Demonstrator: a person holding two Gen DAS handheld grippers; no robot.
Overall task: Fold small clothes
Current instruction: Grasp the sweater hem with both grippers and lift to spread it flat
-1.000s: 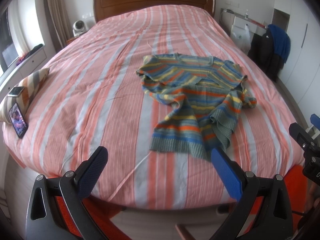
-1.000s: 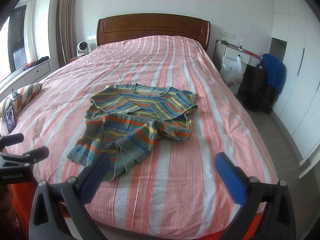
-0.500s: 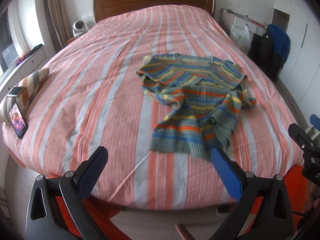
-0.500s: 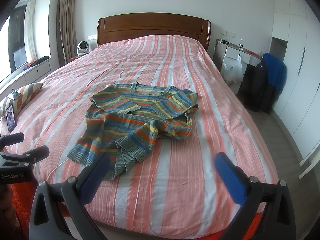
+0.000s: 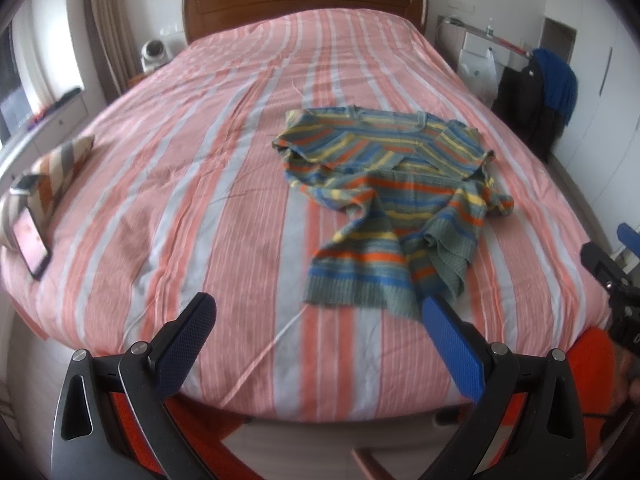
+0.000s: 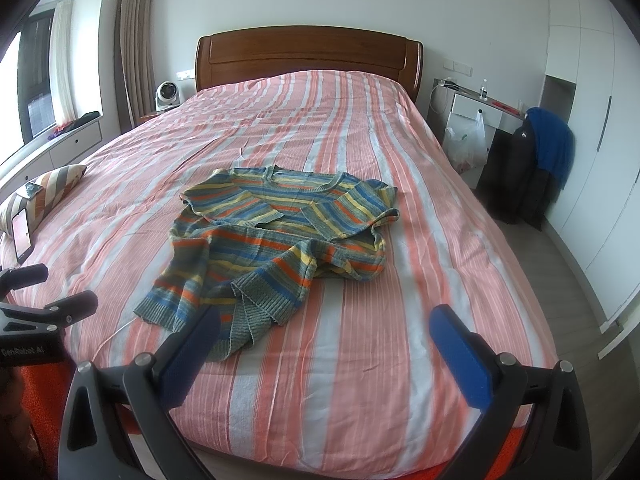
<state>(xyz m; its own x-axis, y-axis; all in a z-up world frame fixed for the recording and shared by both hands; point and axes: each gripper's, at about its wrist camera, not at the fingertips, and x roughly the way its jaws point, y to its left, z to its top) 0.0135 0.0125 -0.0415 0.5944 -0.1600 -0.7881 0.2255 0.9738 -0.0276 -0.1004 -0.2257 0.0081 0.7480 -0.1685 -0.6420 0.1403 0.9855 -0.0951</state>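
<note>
Blue textured pads line both tools: the left gripper (image 5: 316, 344) hangs at the foot of the bed (image 5: 224, 184) with its two fingers spread wide and nothing between them, and the right gripper (image 6: 326, 350) is held the same way, jaws far apart and empty, just off the bed's near edge. Neither touches the cloth. From the left wrist view the right tool's black frame shows at the bed's right foot corner; from the right wrist view the left tool's frame shows at the left foot corner. On the bed's pink, orange and white striped cover lies the striped knit sweater (image 6: 276, 236), in bands of blue, yellow, orange and grey-green, rumpled, neckline toward the wooden headboard (image 6: 308, 54) and ribbed hem toward the foot, one sleeve folded across the body and the lower part bunched in loose folds. It sits on the half of the bed nearer the foot. At the bed's left edge rests a striped cushion (image 6: 48, 192) with a lit phone (image 6: 22, 234) leaning against it. Beyond the bed's right side, dark and blue garments (image 6: 536, 168) hang together.
</note>
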